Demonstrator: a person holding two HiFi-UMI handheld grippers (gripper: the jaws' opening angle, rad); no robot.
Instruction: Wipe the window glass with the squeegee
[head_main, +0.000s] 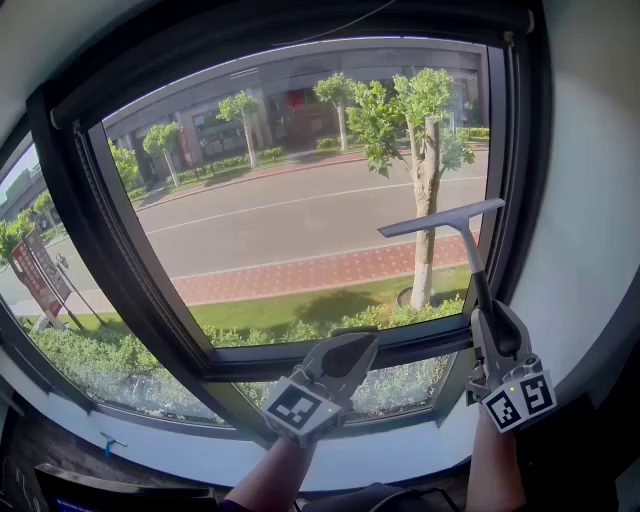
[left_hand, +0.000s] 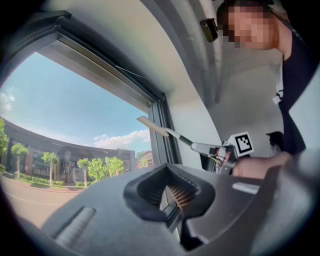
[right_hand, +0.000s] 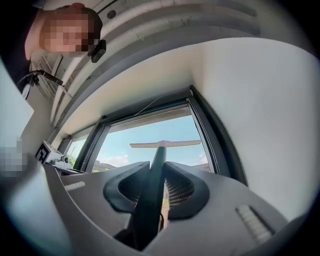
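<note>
The squeegee (head_main: 441, 219) has a grey blade on a dark handle and is held up in front of the right half of the window glass (head_main: 290, 210). I cannot tell whether the blade touches the pane. My right gripper (head_main: 487, 315) is shut on the squeegee handle (right_hand: 151, 190), with the blade (right_hand: 165, 144) level above the jaws. My left gripper (head_main: 348, 345) is low at the middle, near the window's lower crossbar, its jaws shut with nothing between them (left_hand: 172, 194). The left gripper view also shows the squeegee (left_hand: 156, 128) and the right gripper (left_hand: 222, 150) off to its right.
A dark window frame (head_main: 518, 160) runs close to the right of the blade, with a white wall (head_main: 590, 200) beyond it. A lower pane (head_main: 400, 385) sits under the crossbar, above a white sill (head_main: 400, 445). Outside are a street and trees.
</note>
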